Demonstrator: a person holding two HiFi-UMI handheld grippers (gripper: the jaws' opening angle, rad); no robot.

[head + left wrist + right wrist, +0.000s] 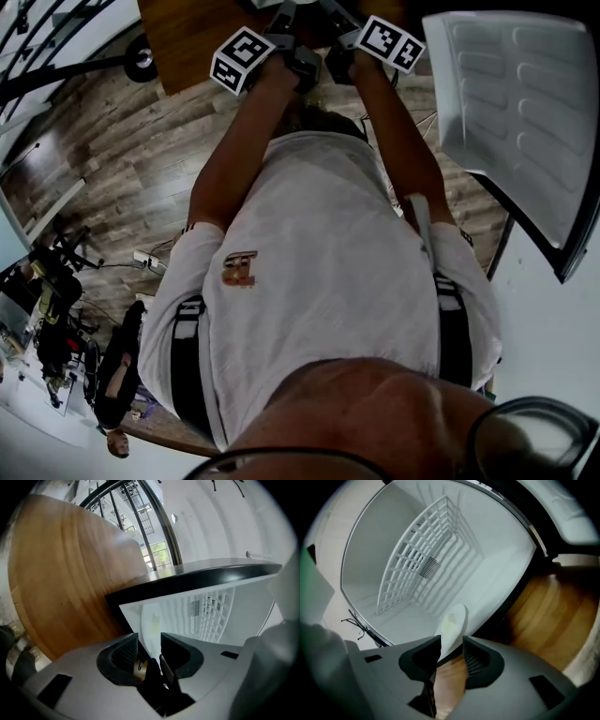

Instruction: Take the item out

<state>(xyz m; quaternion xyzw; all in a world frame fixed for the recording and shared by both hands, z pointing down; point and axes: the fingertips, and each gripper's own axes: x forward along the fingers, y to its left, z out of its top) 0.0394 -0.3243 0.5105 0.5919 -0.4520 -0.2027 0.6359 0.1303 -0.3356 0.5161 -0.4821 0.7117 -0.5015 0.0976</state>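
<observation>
In the white compartment (pixel 365 573) a pale oval item (pixel 452 623) lies just ahead of my right gripper (pixel 451 660) and left gripper (pixel 149 651), both spread and empty. It seems light and slick; I'd pinch its near end.

White compartment (pixel 497 578), white grid rack (pixel 426 559) at 11 o'clock, pale cream item (pixel 452 623) centre. Brown wood-grain panel (pixel 553 616) at 4 o'clock. Right gripper (pixel 451 651) grey, black jaws. Head view: black-and-white square-patterned marker cube (pixel 242 58) at 12 o'clock, white shirt (pixel 328 253), grey-brown plank floor (pixel 112 141) at 10 o'clock.
</observation>
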